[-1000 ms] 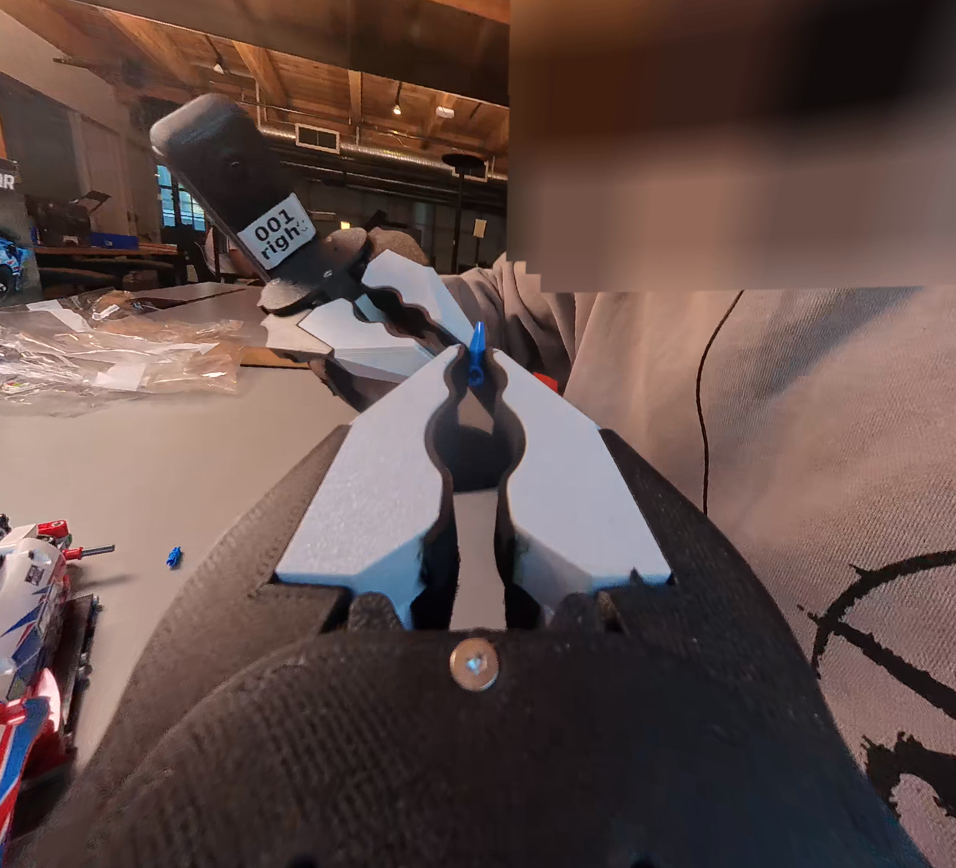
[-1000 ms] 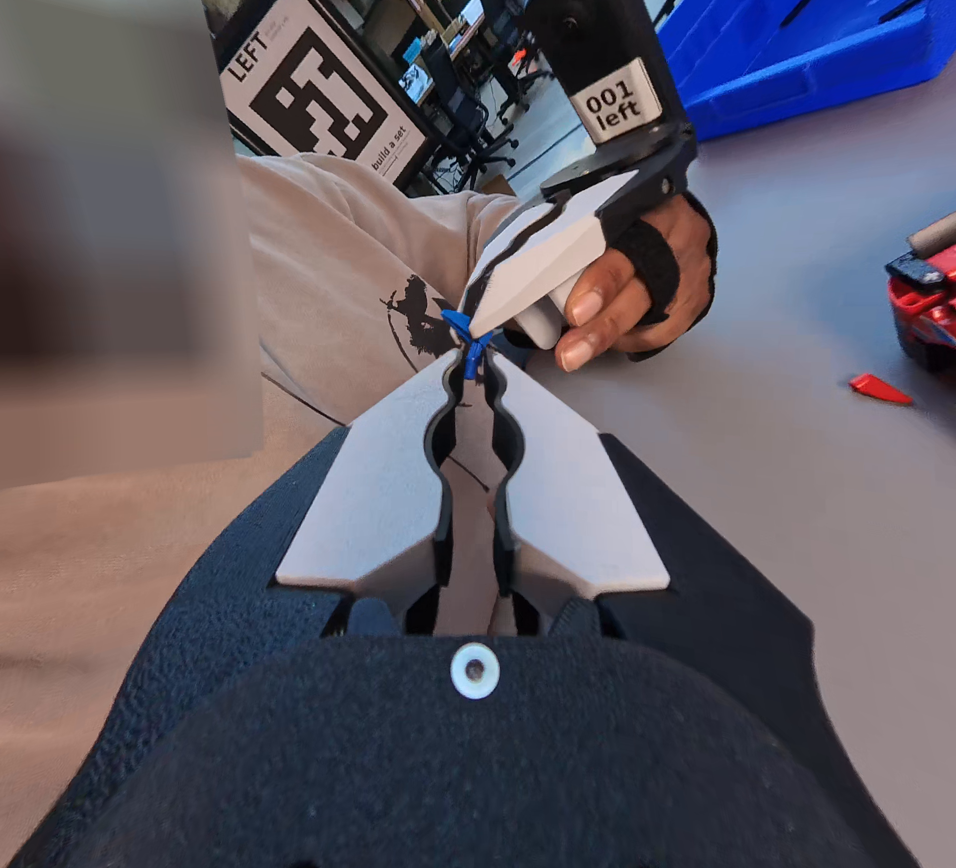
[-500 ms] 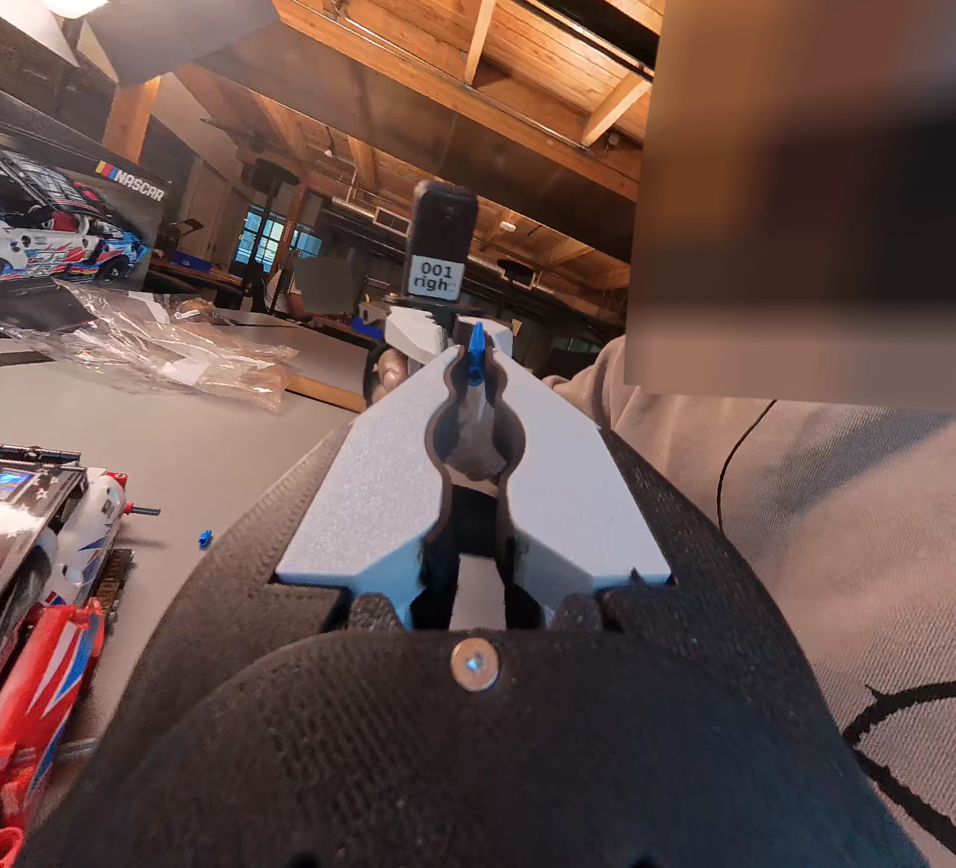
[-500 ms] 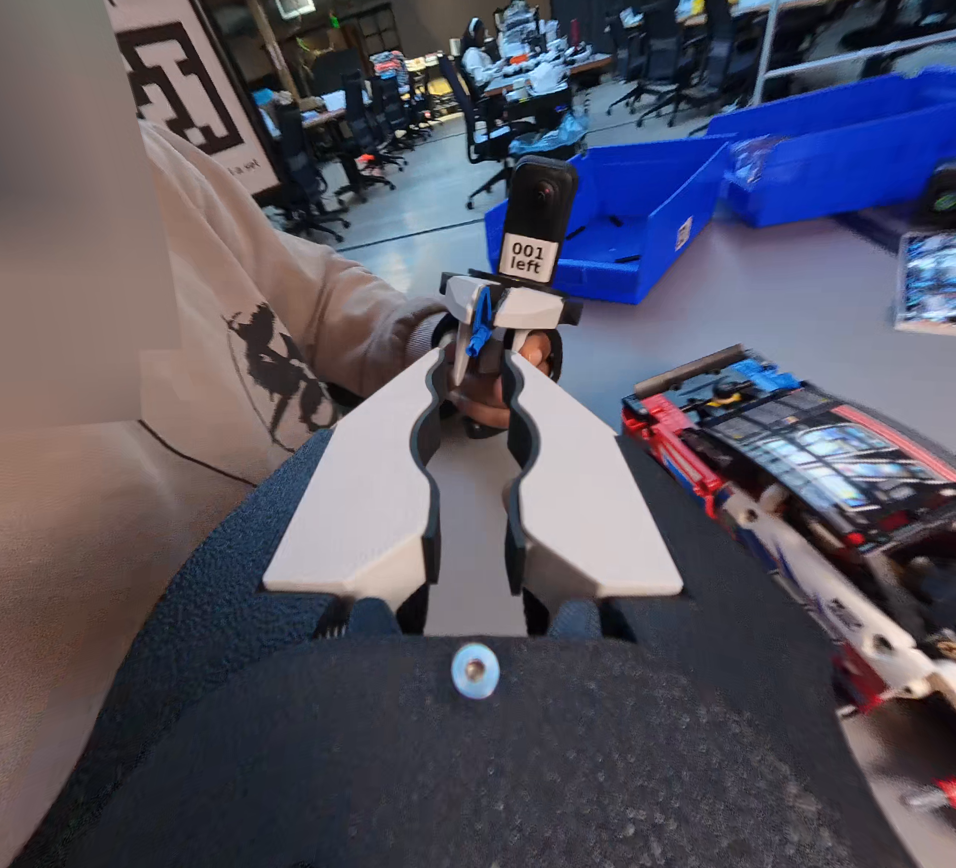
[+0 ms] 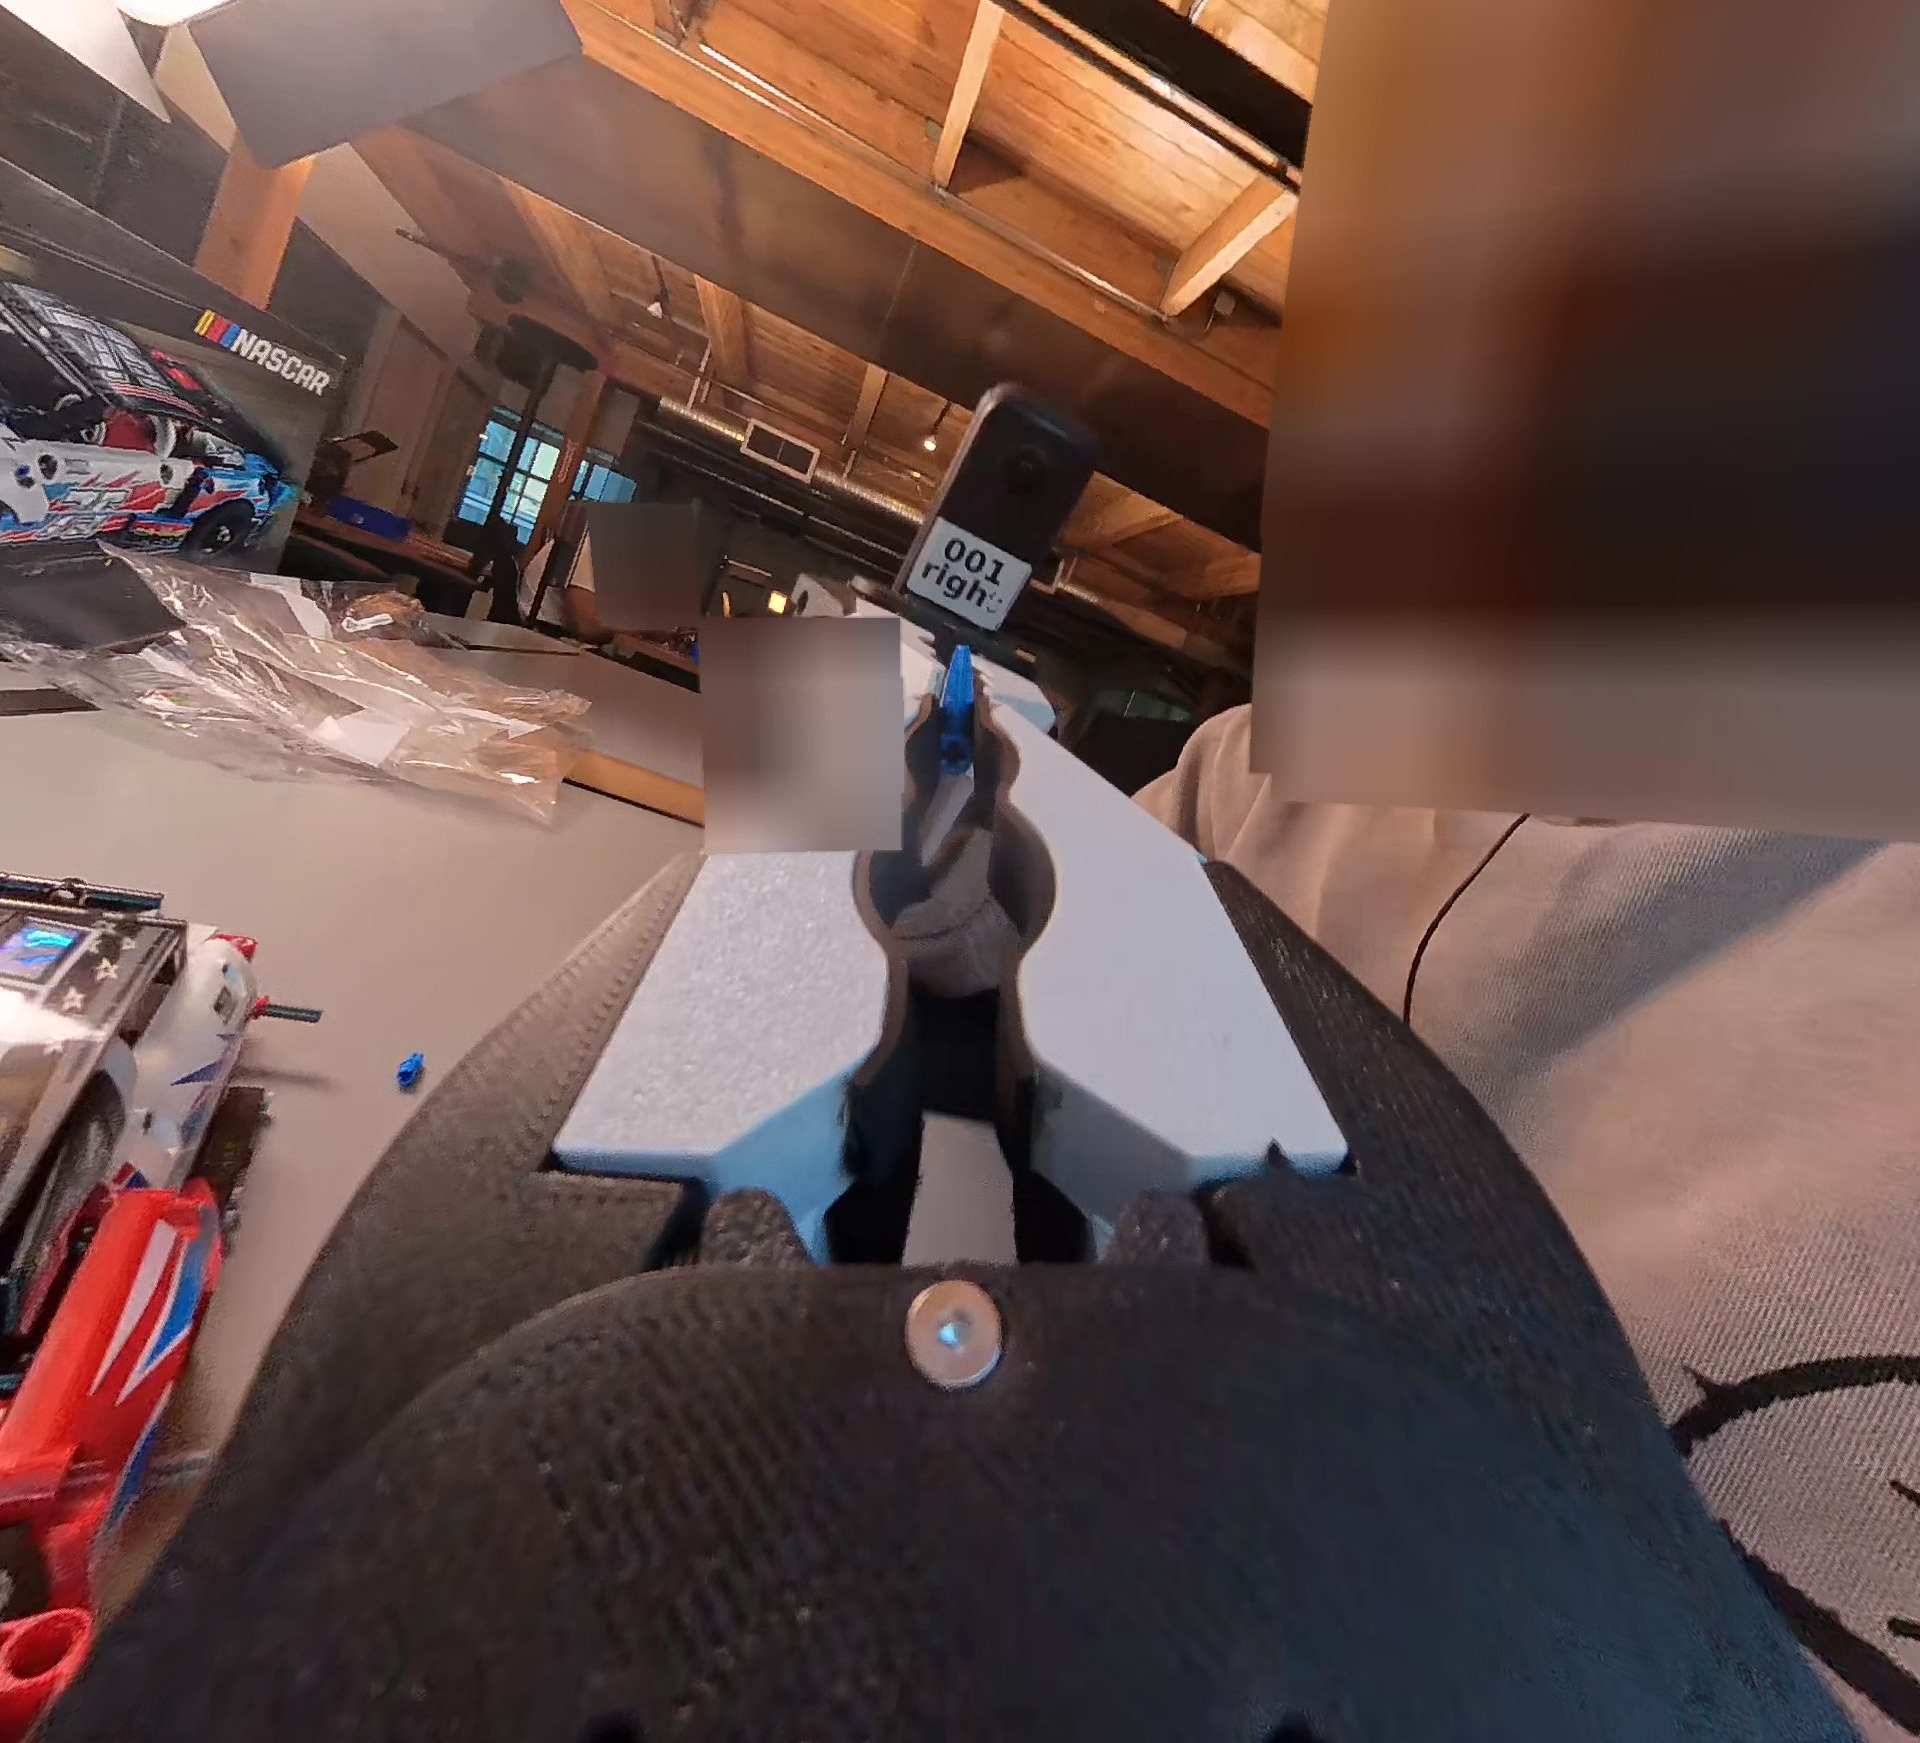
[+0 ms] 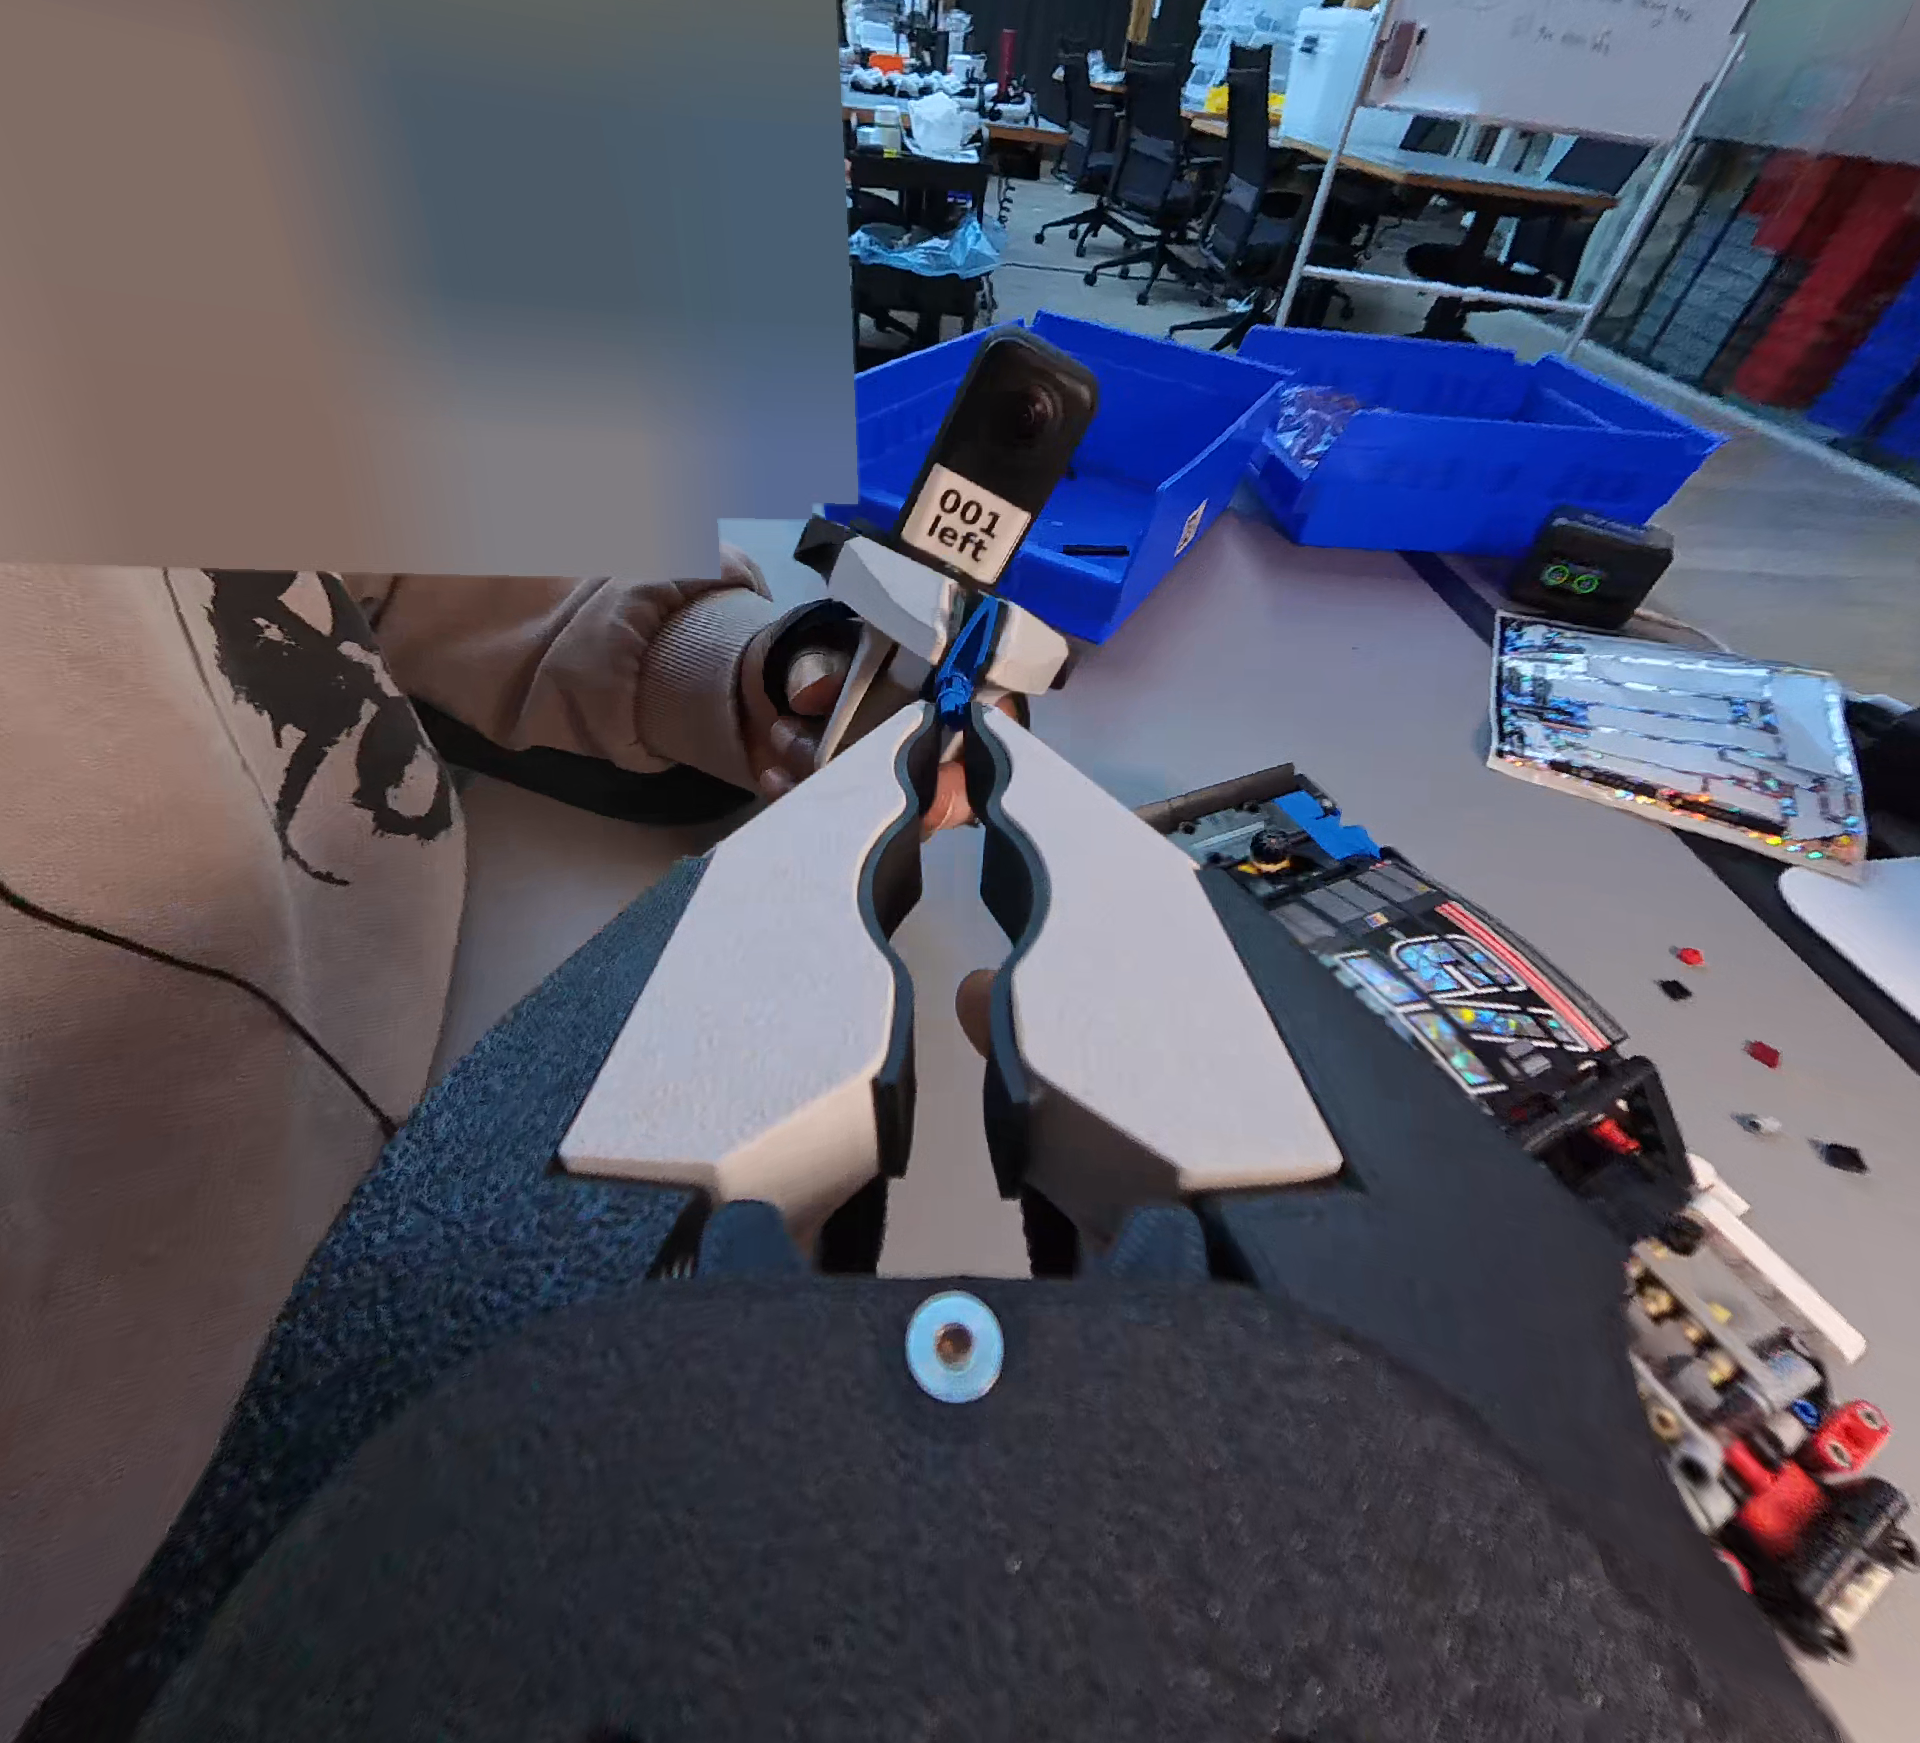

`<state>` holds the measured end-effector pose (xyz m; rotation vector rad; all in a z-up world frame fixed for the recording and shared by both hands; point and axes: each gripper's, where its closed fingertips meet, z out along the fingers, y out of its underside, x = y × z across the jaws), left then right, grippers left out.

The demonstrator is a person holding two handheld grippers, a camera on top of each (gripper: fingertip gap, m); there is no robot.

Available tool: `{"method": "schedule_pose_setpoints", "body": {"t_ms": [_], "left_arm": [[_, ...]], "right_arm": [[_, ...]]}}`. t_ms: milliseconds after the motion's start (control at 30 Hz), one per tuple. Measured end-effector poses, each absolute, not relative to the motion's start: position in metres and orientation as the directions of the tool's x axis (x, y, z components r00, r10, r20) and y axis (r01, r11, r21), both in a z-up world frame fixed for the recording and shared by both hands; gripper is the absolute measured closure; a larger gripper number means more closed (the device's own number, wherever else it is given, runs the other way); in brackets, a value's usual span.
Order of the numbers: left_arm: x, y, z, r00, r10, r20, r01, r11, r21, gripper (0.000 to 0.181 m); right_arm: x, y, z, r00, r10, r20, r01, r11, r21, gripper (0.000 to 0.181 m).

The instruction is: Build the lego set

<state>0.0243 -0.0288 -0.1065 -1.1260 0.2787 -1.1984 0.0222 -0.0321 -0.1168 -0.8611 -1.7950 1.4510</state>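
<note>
A small blue lego piece (image 5: 956, 706) is pinched at the tips of my left gripper (image 5: 956, 743), which is shut on it. My right gripper (image 6: 954, 729) faces the left one tip to tip, above the table. Its jaws are closed in on the other end of the same blue piece (image 6: 951, 694). The left gripper shows beyond it in the right wrist view (image 6: 935, 613), in a gloved hand. The partly built lego race car lies on the grey table, at the left in the left wrist view (image 5: 104, 1122) and at the right in the right wrist view (image 6: 1455, 997).
A loose blue pin (image 5: 410, 1068) lies by the car. Empty plastic bags (image 5: 312, 706) and the set's box (image 5: 135, 446) are at the far left. Two blue bins (image 6: 1143, 467), a shiny sticker sheet (image 6: 1662, 758), a small black device (image 6: 1590, 566) and several tiny loose pieces (image 6: 1766, 1054) are to the right. Both grippers' tips are close together, under 4 cm apart.
Both grippers have tilted up and now face each other squarely. The right gripper's jaws, apart half a second ago, have closed in on the blue piece held by the left.
</note>
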Motion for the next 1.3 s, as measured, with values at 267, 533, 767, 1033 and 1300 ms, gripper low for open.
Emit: {"method": "schedule_pose_setpoints", "body": {"t_ms": [267,533,767,1033,1300], "left_arm": [[0.031,-0.029,-0.111,0.537,-0.814,0.221,0.420,0.031,-0.907,0.178],[0.028,-0.026,-0.104,0.534,-0.808,0.249,0.487,0.054,-0.872,0.178],[0.027,-0.022,-0.100,0.548,-0.791,0.273,0.523,0.069,-0.849,0.178],[0.024,-0.018,-0.086,0.557,-0.781,0.281,0.524,0.069,-0.849,0.174],[0.029,-0.018,-0.098,0.532,-0.786,0.315,0.507,-0.002,-0.862,0.176]], "right_arm": [[0.026,-0.032,-0.121,-0.583,0.812,-0.008,0.168,0.110,-0.980,0.180],[0.022,-0.030,-0.115,-0.510,0.858,-0.057,0.036,-0.044,-0.998,0.180],[0.021,-0.026,-0.111,-0.457,0.885,-0.091,-0.075,-0.140,-0.987,0.180],[0.026,-0.018,-0.101,-0.534,0.823,-0.193,-0.078,-0.276,-0.958,0.180],[0.025,-0.020,-0.104,-0.539,0.824,-0.174,-0.062,-0.245,-0.968,0.180]]}}
